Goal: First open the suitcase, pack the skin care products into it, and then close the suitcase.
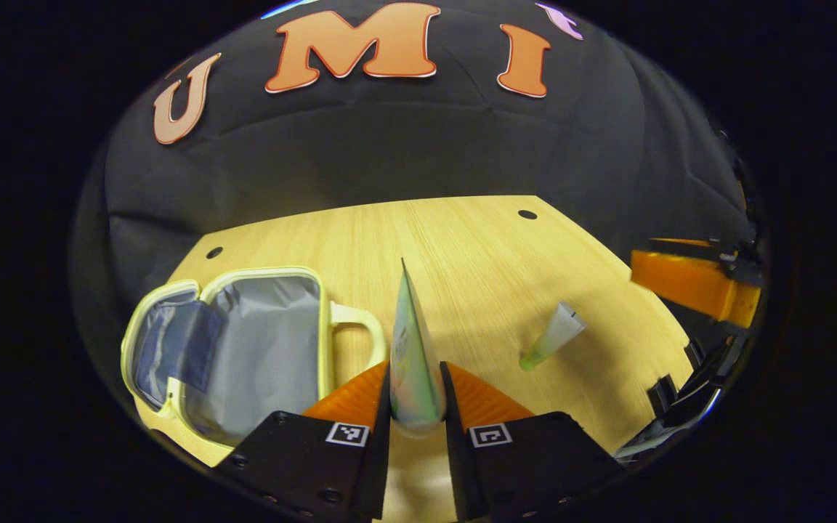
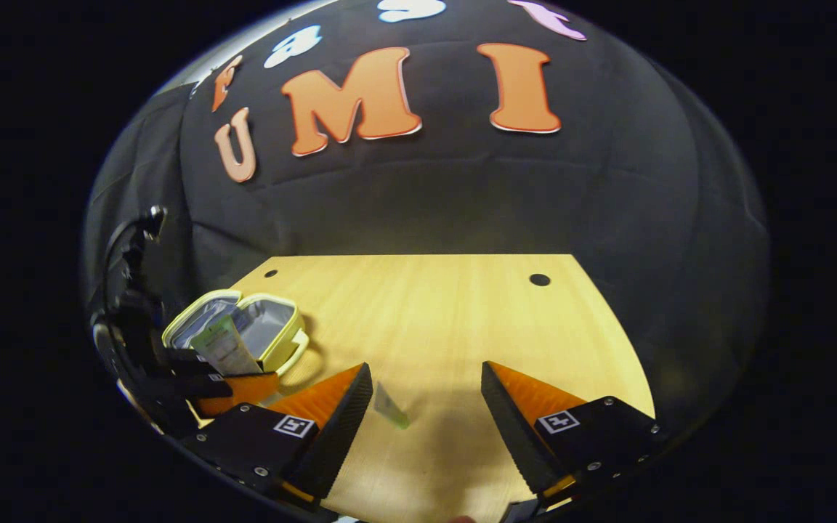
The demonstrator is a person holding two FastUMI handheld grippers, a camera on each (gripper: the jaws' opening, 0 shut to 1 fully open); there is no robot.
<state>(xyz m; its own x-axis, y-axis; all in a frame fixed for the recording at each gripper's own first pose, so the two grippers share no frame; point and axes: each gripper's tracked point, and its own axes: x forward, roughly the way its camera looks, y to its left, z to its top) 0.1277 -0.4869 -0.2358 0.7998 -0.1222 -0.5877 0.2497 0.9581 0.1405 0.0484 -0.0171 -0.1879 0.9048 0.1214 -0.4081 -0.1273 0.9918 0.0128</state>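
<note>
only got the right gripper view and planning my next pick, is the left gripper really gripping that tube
observer: yes. In the left gripper view both fingers of the left gripper press on the big tube, low on its sides.
operator: anything packed yet
observer: the suitcase lies open and the grey lining that I can see is bare.
operator: what's left to pick
observer: the small tube lies whole on the table, green cap toward the camera, well apart from the suitcase.

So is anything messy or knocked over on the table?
Nothing looks spilled or broken. One small green tube lies on its side on the wooden table, not yet packed. The left claw holds another tube beside the open suitcase.
</note>
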